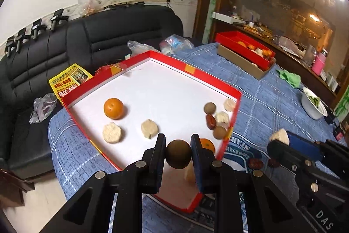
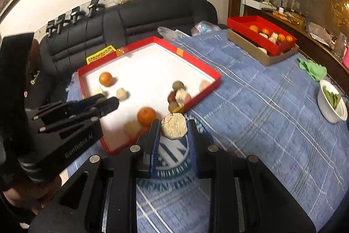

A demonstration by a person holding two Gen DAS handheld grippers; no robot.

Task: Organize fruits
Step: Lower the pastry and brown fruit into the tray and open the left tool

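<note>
A red-walled white tray point(image 1: 152, 54) lies on the blue table. My left gripper point(image 1: 177, 151) is shut on a round brown fruit point(image 1: 178, 154), held over the tray's near end. In the tray lie an orange point(image 1: 113, 108), two beige cakes point(image 1: 112, 132), and at the right wall brown fruits point(image 1: 209, 107), a red date point(image 1: 211, 121) and pale cakes point(image 1: 222, 119). A second orange point(image 1: 207, 144) sits behind my finger. My right gripper point(image 2: 174, 126) is shut on a beige cake point(image 2: 174, 125) just outside the tray's near right corner point(image 2: 202, 97). The left gripper point(image 2: 102, 105) also shows there.
A second red tray of oranges point(image 1: 244, 47) rests on a brown box at the far right. A white bowl point(image 1: 314, 106) and green cloth point(image 1: 289, 78) lie at the right edge. Two red dates point(image 1: 256, 163) lie on the cloth. A black sofa point(image 1: 87, 40) stands behind.
</note>
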